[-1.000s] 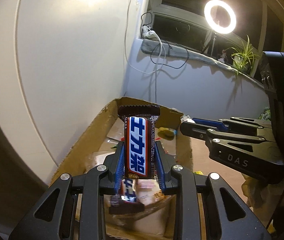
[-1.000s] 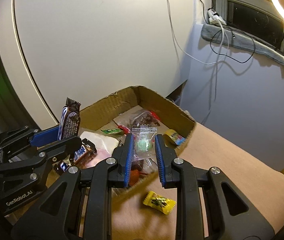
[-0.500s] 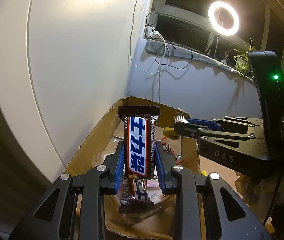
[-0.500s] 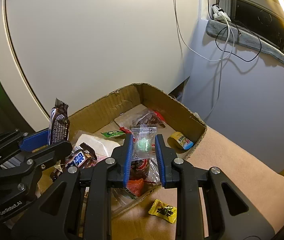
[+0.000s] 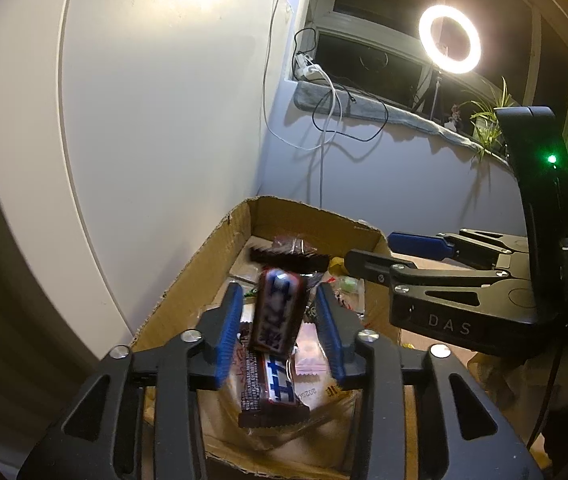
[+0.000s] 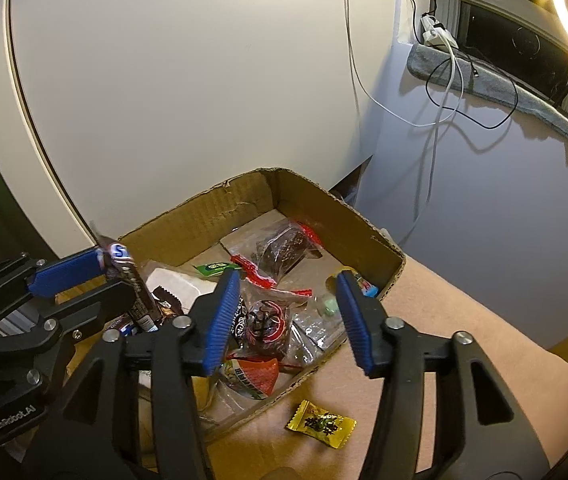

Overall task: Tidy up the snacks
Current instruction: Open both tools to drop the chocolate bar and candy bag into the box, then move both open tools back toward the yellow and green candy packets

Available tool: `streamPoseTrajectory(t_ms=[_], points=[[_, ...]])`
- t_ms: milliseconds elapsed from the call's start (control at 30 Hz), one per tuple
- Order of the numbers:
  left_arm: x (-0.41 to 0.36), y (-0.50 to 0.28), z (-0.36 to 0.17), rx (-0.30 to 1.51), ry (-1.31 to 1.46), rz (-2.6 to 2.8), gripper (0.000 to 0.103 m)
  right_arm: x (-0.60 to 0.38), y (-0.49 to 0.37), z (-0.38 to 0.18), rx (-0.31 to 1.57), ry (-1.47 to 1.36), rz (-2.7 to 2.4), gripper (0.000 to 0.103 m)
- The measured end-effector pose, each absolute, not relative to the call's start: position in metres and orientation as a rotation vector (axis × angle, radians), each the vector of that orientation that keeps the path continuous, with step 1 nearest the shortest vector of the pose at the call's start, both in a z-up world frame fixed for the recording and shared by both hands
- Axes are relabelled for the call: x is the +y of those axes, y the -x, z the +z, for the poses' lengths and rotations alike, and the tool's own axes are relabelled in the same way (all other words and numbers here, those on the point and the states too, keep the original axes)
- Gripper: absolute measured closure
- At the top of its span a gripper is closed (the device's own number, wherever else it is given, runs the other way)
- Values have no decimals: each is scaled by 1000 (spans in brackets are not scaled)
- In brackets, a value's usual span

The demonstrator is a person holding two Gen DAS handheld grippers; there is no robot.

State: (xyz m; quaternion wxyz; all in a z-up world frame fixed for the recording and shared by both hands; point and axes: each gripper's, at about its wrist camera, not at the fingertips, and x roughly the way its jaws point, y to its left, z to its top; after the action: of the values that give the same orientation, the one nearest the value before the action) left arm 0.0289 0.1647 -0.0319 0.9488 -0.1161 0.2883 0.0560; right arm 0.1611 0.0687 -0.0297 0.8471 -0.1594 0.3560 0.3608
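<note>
Night-dark window glass, a glowing ring light (image 5: 449, 45) and a pale wall frame a tan tabletop (image 6: 464, 360) on which an open cardboard box (image 6: 364, 236) of snacks sits. Over that box the Snickers bar (image 5: 278, 314), which half a second ago stood upright and sharply clamped, now shows blurred and tilted between the spread blue pads of the left gripper (image 5: 280, 330); the pads no longer touch its wrapper in the left wrist view, so it looks released and dropping toward a second Snickers bar (image 5: 278, 384) lying in the box below. The right gripper (image 6: 290, 318) has changed the same way: its fingers, shut on a small clear bag (image 6: 326, 308) a moment ago, now stand wide apart, and the bag lies among the other packets inside the box near its right wall. Both hands have thus let go at nearly the same instant, which I read as two snacks delivered into the box. Outside it, a yellow wrapped candy (image 6: 321, 424) rests on the tabletop just beside the near wall, and probably is the next thing to collect.
</note>
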Motion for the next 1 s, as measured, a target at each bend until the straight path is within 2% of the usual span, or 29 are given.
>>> streamPoseTrajectory(t_ms=[100,233,300,400,1000], points=[[166,-28,-31,579,237,119,60,67,-161,-27,732,341,742,31],[166,-28,-30,573,237,121,45,63,-162,-24,724,340,724,31],[164,-28,-30,569,235,119,43,62,-162,-23,726,345,720,30],[163,-29,-30,567,233,119,43,59,-161,-23,724,345,711,20],[134,-27,-20,558,229,28,43,-16,-140,-3,708,322,624,20]])
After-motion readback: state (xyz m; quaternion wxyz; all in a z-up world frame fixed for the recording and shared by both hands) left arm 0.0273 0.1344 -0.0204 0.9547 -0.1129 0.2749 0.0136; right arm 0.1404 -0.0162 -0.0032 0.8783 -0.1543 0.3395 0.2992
